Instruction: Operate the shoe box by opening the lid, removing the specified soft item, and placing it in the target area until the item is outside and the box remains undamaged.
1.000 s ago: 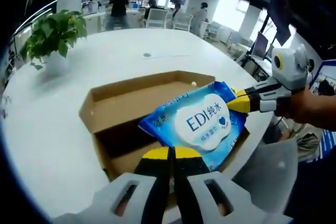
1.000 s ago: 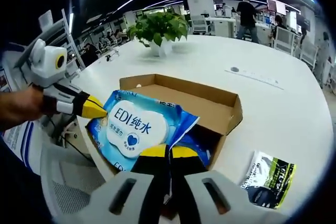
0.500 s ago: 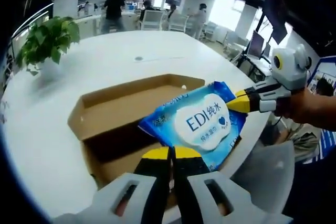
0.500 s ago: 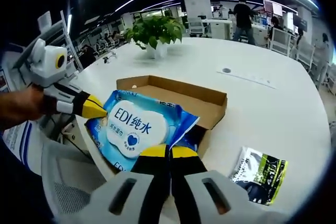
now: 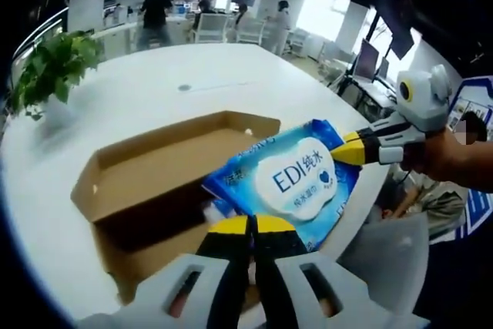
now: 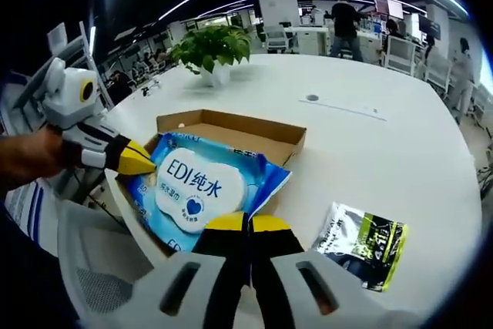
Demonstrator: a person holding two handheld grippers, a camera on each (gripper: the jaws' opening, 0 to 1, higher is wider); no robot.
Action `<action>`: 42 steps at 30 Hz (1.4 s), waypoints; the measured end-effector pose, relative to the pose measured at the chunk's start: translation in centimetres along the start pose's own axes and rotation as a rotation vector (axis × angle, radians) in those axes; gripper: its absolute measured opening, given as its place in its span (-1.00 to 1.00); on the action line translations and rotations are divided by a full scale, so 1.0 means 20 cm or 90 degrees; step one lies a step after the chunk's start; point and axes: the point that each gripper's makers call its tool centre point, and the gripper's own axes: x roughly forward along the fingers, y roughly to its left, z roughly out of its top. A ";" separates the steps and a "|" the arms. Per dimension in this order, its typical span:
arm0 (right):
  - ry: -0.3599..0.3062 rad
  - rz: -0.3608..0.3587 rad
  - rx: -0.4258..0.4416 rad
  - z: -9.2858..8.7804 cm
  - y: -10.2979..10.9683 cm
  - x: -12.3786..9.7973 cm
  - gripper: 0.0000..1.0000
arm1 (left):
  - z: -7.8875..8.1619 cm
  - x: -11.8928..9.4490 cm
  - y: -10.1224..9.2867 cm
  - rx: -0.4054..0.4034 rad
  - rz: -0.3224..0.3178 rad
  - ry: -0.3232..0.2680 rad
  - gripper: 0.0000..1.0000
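Blue wipes pack (image 5: 296,179) is hanging over the open shoe box (image 5: 154,182), both tools (image 5: 250,229) (image 6: 248,225) closed on its edges; uneven pulling could be tearing the soft wrapper.

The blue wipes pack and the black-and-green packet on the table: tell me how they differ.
The blue wipes pack is held up over the open cardboard box, pinched at two edges by the left tool and the right tool; the black-and-green packet lies flat on the white table, untouched. The wipes pack looks larger, with a white label panel; the packet is dark with green print. Both are soft, flexible pouches.
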 end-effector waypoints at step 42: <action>0.003 -0.058 0.069 -0.17 -0.51 -0.23 -1.00 | 0.15 0.40 -0.40 0.040 -0.069 0.037 -1.00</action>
